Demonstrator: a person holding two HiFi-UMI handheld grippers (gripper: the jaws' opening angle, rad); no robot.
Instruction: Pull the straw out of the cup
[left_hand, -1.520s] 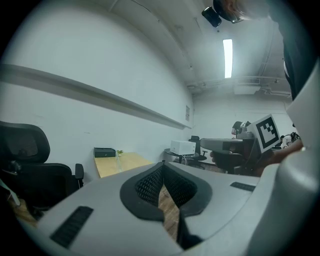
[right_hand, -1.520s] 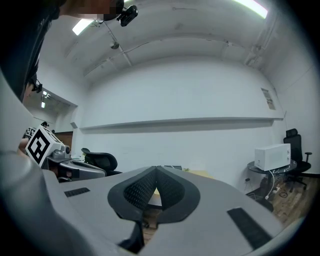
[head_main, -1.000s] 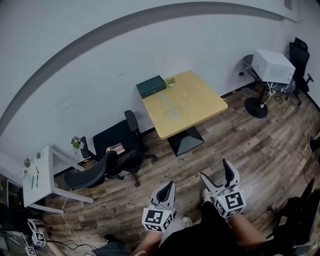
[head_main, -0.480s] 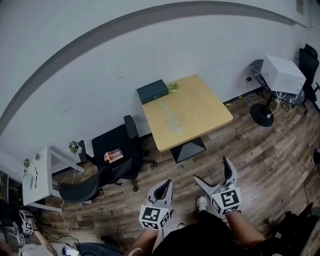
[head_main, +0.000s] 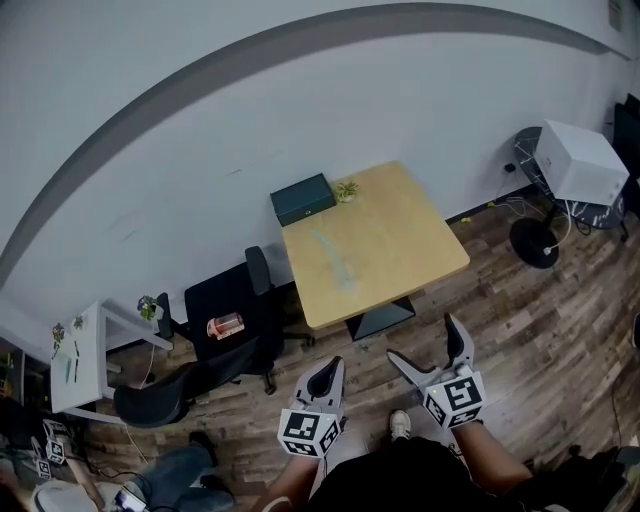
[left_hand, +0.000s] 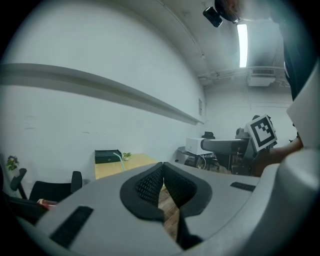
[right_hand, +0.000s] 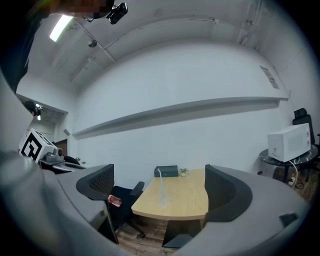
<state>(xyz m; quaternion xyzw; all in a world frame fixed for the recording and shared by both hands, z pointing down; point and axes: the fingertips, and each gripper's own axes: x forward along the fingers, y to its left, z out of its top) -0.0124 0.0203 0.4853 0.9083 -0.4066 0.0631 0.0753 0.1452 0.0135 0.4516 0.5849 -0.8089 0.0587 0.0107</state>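
Observation:
A pale straw (right_hand: 160, 186) stands upright in a small clear cup (right_hand: 163, 201) near the middle of the wooden table (right_hand: 187, 204). From the head view the straw and cup are only a faint pale streak (head_main: 336, 256) on the table (head_main: 400, 235). Both grippers hang over the wood floor, well short of the table. My left gripper (head_main: 328, 374) is shut with nothing in it, its pads meeting (left_hand: 163, 172). My right gripper (head_main: 424, 341) stands wide open and empty, and its view frames the straw between the jaws (right_hand: 160, 192).
A dark green box (head_main: 303, 198) and a small plant (head_main: 347, 189) sit at the table's far edge. Black office chairs (head_main: 232, 300) stand left of the table, one bearing a pink object (head_main: 226, 325). A white appliance (head_main: 582, 162) is at right, a white desk (head_main: 80, 355) and a person's legs (head_main: 170, 475) at left.
Both grippers and the head have moved closer to the table. The right jaws stand a little wider than a second ago. A person's legs have come into view at lower left.

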